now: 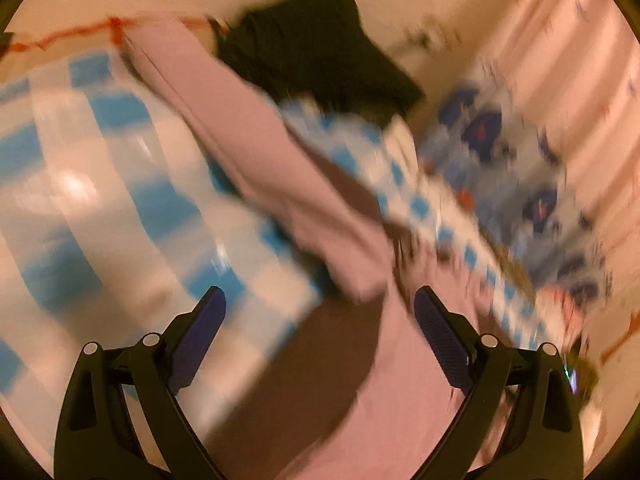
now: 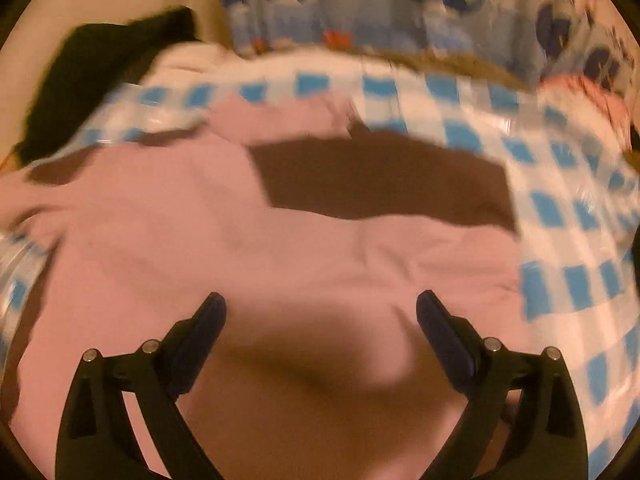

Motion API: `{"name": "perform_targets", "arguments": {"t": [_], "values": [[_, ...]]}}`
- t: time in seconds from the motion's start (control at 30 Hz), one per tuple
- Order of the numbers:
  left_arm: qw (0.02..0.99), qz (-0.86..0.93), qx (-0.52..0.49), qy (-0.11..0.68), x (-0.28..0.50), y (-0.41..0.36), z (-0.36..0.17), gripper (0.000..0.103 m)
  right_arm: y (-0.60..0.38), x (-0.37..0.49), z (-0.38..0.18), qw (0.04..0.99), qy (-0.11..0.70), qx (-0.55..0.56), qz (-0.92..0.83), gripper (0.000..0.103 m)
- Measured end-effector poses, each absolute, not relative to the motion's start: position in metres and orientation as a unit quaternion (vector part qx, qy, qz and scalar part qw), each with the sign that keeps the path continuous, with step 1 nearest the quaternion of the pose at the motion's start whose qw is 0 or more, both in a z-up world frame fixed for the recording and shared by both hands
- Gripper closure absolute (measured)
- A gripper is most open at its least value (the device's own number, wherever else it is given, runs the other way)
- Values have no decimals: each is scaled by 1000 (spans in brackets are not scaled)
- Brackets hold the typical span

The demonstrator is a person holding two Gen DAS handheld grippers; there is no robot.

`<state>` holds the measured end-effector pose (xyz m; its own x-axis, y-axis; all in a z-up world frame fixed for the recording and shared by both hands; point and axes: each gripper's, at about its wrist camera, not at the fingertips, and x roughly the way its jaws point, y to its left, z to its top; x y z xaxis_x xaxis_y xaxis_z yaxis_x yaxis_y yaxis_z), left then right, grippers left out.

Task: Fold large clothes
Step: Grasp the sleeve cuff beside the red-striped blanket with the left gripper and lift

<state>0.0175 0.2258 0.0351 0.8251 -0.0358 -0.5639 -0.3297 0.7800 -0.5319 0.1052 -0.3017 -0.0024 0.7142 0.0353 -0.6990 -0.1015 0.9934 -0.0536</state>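
A large pink garment (image 2: 200,240) lies spread on a blue-and-white checked cloth (image 2: 560,240). In the left wrist view the pink garment (image 1: 248,152) runs as a long folded strip across the checked cloth (image 1: 100,168), with more of it under the gripper. My left gripper (image 1: 320,304) is open and empty above the garment's edge. My right gripper (image 2: 320,308) is open and empty, just above the garment's middle. Both views are blurred by motion.
A black garment (image 1: 320,48) lies beyond the table's far edge, also in the right wrist view (image 2: 100,76). A blue patterned fabric (image 2: 380,8) hangs behind the table and shows in the left wrist view (image 1: 500,160). A pink item (image 2: 592,100) sits at the far right corner.
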Motion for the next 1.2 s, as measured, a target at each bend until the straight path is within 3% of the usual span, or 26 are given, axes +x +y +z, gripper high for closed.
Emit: {"name": "perform_targets", "arguments": {"t": [0.13,0.23,0.4,0.63,0.93,1.0,1.03,1.13,1.2], "values": [[904,135,-321,248,33,300,62,12,-344,67,12,943,332,-14,6,11],[885,174,-341,267,62,359,63,12,-375,80,8,947,319,46,-10,11],[858,199,-384,277,96,425,56,12,-392,110,-41,934,342,104,0,11],[819,186,-464,283,122,464,27,12,-389,108,-60,934,343,104,2,7],[804,199,-492,269,145,479,23,13,-388,107,-64,935,341,96,0,7],[798,202,-496,277,149,481,20,28,-388,107,-64,935,341,96,1,7],[796,191,-499,283,153,481,18,44,-388,107,-64,935,341,96,1,7],[805,186,-482,291,161,479,17,71,-388,107,-64,935,341,97,1,7],[814,180,-474,282,161,475,21,80,-388,107,-64,935,341,97,1,7]]}}
